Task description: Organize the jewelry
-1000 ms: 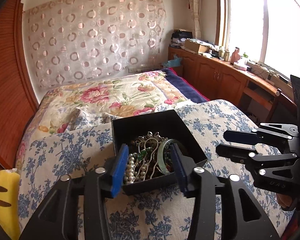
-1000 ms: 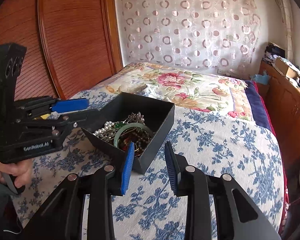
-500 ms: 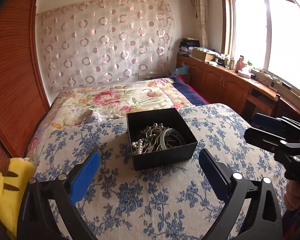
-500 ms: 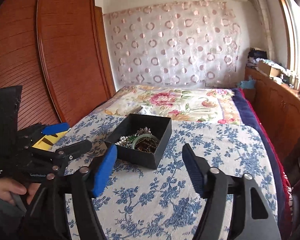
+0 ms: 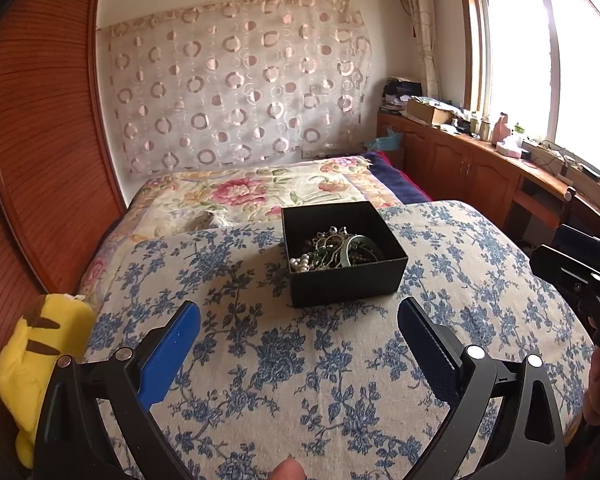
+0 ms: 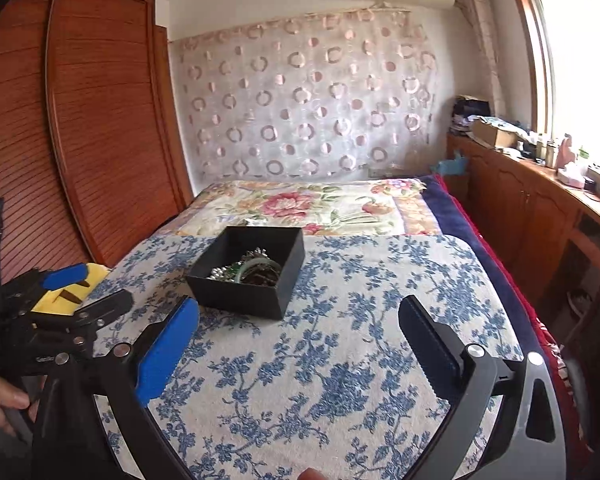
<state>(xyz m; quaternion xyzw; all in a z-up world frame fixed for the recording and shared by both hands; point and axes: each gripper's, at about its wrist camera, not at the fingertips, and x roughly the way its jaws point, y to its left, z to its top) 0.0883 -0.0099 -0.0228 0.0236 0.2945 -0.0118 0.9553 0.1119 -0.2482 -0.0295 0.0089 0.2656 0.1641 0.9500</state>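
Your right gripper (image 6: 298, 312) fills the bottom of the frame, its jaws having just spread wide with nothing between them. Above them, left of centre, the black box (image 6: 247, 276) (jewelry (image 6: 247, 270) heaped inside) sits on the blue-flowered cloth (image 6: 340, 344). Your left gripper (image 6: 86, 288) shows at lower left.

We find the box (image 5: 342, 254) on the bedspread (image 5: 260, 360), jewelry (image 5: 332, 250) inside it. Behind it lies the quilt (image 5: 260, 192); a plush toy (image 5: 40, 356) sits at the bed's left edge.
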